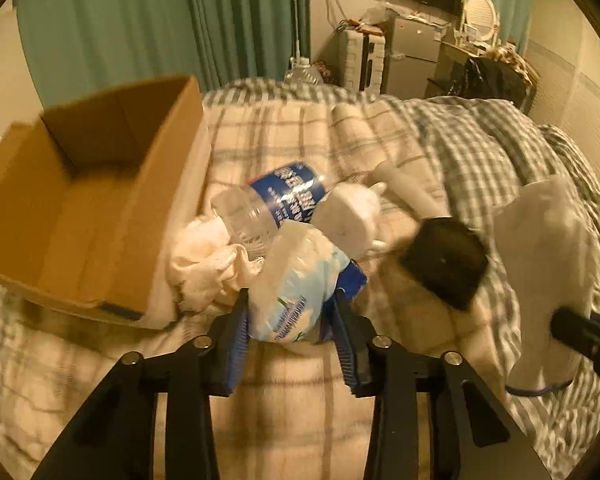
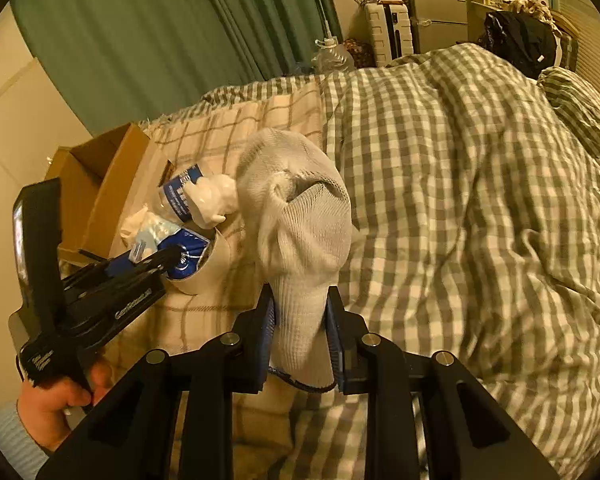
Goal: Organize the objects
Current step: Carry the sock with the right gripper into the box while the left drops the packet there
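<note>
My left gripper (image 1: 290, 312) is shut on a light blue and white plastic packet (image 1: 296, 288) and holds it above the bed; it also shows in the right wrist view (image 2: 156, 240). My right gripper (image 2: 300, 316) is shut on a white sock (image 2: 300, 216), which hangs at the right of the left wrist view (image 1: 540, 264). An open cardboard box (image 1: 100, 208) sits on the bed at left. Beside it lie an empty bottle with a blue label (image 1: 276, 200), crumpled white cloth (image 1: 208, 260), a white roll (image 1: 344, 220) and a black object (image 1: 448, 260).
The bed carries a beige plaid blanket (image 1: 284, 136) and a bunched green-checked duvet (image 2: 480, 200) on the right. Green curtains (image 1: 160, 20) hang behind. A fridge (image 1: 414, 52), a suitcase and cluttered shelves stand at the far wall.
</note>
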Demonstrator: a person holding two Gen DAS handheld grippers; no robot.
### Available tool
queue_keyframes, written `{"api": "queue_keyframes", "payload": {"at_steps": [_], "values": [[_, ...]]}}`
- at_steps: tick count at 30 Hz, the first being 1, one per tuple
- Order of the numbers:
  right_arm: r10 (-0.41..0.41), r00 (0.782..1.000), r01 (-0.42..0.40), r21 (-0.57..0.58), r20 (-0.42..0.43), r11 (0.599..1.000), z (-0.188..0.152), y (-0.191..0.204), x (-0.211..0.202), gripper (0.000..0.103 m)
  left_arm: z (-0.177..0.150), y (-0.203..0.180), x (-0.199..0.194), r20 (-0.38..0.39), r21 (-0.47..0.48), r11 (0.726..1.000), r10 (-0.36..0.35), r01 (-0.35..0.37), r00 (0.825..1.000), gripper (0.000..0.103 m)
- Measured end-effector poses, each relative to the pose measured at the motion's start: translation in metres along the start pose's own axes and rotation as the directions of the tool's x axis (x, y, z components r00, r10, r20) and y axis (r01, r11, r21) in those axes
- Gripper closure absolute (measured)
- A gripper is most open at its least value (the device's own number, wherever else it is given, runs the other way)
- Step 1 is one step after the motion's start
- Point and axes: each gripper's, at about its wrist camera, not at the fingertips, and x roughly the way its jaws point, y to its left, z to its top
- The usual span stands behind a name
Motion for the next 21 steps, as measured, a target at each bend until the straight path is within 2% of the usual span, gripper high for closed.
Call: {"api": "queue_keyframes", "payload": {"at_steps": [6,10,12,16,21], "values": [[0.012,0.999,-0.009,-0.048,0.052,0.999,-0.003,0.002,-0.043,0.081,0.000,-0.005,-0.055,0.052,0.019,0.999,0.041,-0.042,0.998,0.067],[-0.007,0.997,0.014,-0.096,0.074,0.995,-0.008,0.015,-0.069,0.082,0.002,0.002,-0.091,0.084,-0.012,0.999,0.032,-0.031,0.996,0.067],[-0.016,0.995,0.026,-0.109,0.096,0.994,-0.011,0.024,-0.084,0.082,0.003,0.006,-0.109,0.106,0.006,0.999,0.040,-0.041,0.994,0.067],[-0.019,0.987,0.040,-0.130,0.159,0.991,-0.012,0.051,-0.120,0.083,0.006,0.017,-0.144,0.137,0.046,0.998,0.029,-0.036,0.990,0.067],[0.004,0.973,0.038,-0.180,0.229,0.983,-0.009,0.109,-0.160,0.083,0.007,0.047,-0.186,0.180,0.063,0.998,0.012,-0.024,0.984,0.067]]}}
